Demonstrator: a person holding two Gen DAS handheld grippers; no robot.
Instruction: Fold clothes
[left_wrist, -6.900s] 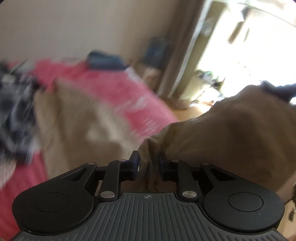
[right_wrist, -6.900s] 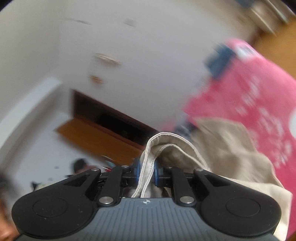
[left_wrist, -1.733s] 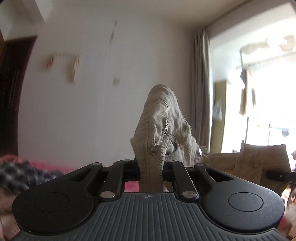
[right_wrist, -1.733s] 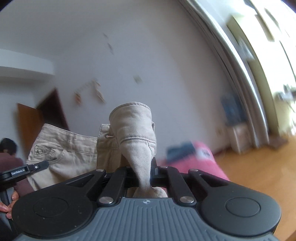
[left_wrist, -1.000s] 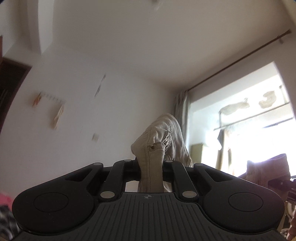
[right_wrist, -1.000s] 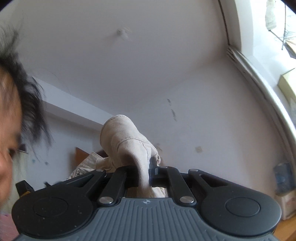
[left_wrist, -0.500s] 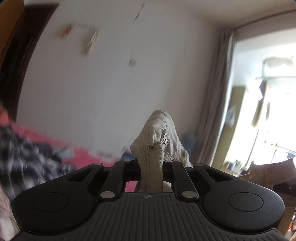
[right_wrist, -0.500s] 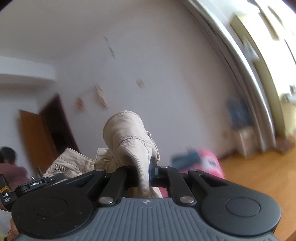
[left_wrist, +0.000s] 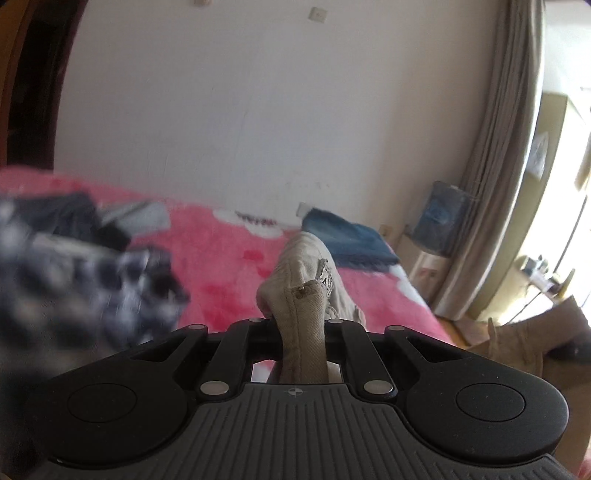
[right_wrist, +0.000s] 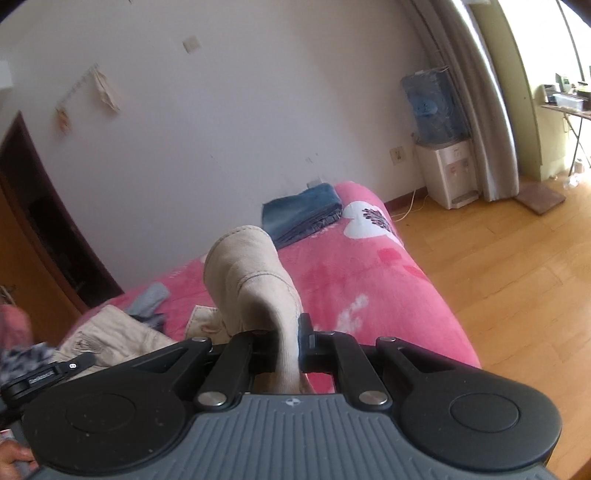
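Trousers (left_wrist: 303, 295) hung pinched at the waistband by the left gripper (left_wrist: 297, 325) and right gripper (right_wrist: 286, 332), apparently being laid out over the pink bed (right_wrist: 369, 288), which next called for spreading them flat.

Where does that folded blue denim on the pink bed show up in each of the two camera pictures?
Left wrist view: the folded blue denim lies right of centre, just behind the beige trousers pinched in the left gripper.
Right wrist view: it sits centre, against the wall.
Shared landmark: the blue water bottle by the curtain.
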